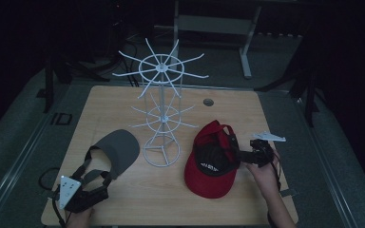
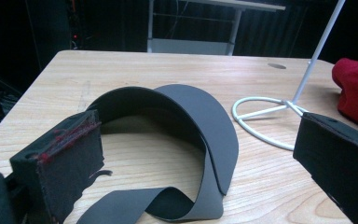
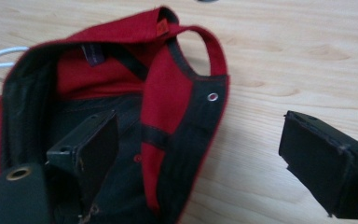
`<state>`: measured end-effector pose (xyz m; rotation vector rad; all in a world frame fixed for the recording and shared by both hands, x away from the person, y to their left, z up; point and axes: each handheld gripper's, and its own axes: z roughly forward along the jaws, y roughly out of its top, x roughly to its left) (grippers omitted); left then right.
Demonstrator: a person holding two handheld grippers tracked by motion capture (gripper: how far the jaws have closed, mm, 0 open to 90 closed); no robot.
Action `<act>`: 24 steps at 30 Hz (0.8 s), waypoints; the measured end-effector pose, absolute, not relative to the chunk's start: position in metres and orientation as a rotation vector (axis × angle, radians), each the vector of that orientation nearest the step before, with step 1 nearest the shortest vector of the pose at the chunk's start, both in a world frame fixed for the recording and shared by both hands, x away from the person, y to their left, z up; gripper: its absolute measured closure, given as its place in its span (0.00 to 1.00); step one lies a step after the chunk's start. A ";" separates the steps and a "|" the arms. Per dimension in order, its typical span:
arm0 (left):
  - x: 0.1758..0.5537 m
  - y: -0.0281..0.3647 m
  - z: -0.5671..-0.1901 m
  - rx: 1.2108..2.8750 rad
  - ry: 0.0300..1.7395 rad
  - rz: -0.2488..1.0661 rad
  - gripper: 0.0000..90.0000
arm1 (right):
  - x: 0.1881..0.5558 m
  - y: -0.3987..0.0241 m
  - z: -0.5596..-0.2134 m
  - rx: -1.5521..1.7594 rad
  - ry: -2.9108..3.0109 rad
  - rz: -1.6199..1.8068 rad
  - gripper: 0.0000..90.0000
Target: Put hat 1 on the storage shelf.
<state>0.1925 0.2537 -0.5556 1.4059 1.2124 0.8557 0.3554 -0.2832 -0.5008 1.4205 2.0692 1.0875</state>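
A grey visor (image 1: 119,149) lies on the left of the wooden table (image 1: 247,109), its brim pointing away from me. My left gripper (image 1: 97,186) is at its near strap, open. In the left gripper view the visor (image 2: 214,126) curls between the wide-apart jaws of the left gripper (image 2: 198,161). A red cap (image 1: 209,175) lies upside down on the right. My right gripper (image 1: 241,155) is at its right rim, open. In the right gripper view one jaw sits inside the cap (image 3: 168,93) and the other outside, so the right gripper (image 3: 205,154) straddles the cap's side wall.
A white wire hat rack (image 1: 161,109) with spoke arms stands mid-table between the two hats; its ring base (image 2: 261,112) is just right of the visor. A round cable hole (image 1: 208,101) sits at the far side. A metal desk frame (image 1: 247,47) stands behind.
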 end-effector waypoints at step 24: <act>0.194 0.256 -0.556 1.407 1.233 0.813 0.02 | 0.381 -0.238 -0.546 1.383 2.153 0.813 0.41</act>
